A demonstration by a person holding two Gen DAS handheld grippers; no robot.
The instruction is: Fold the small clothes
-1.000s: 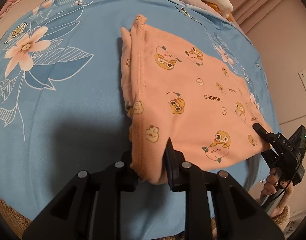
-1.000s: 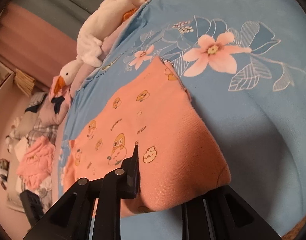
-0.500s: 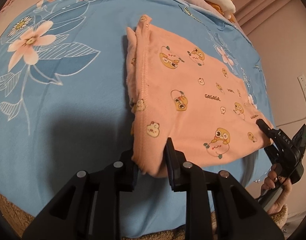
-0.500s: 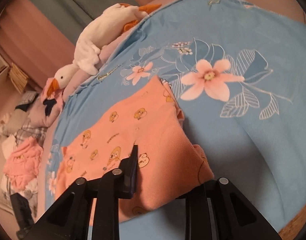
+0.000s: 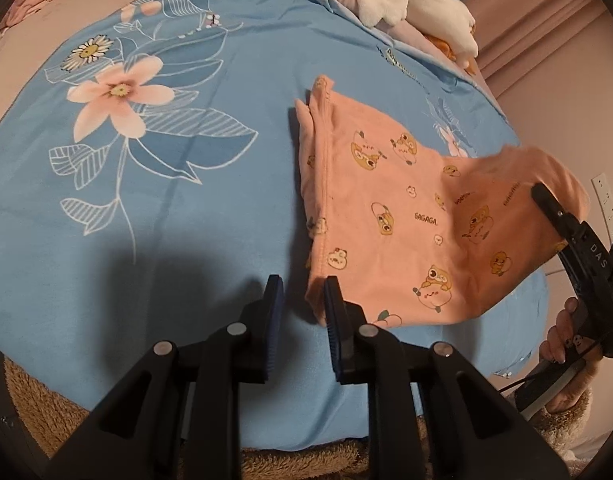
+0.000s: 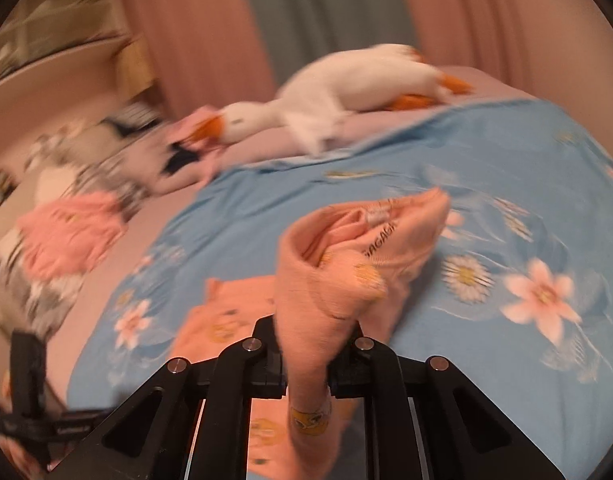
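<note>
Cloth of peach pink, a small garment [image 5: 386,208] printed with little cartoon animals and the word GAGAGA, lies on the blue flowered bed cover [image 5: 186,220] in the right half of the left wrist view, its stitched hem running down the left side. The left claw [image 5: 302,312] sits at the bottom centre of that view with its jaws apart; they have just been closing a little. The garment's near corner rests against the inner face of the right-hand finger [image 5: 334,316], and a strip of blue cover shows between the cloth and the other finger, so the corner is not pinched. At the right edge of the same view the far end of the garment is raised off the bed and curls over, carried by the right claw [image 6: 306,344], whose handle a person's hand [image 5: 566,336] grips at the lower right. In the blurred right wrist view this claw is clamped on a bunched fold of the pink cloth, its jaws having just closed further on it; the fold stands up in the middle of the frame with its inner layers showing, and the rest of the garment lies flat on the cover below and to the left. A white plush goose [image 6: 326,100] with an orange beak lies along the top of the bed, in front of pink and grey curtains [image 6: 194,32].
</note>
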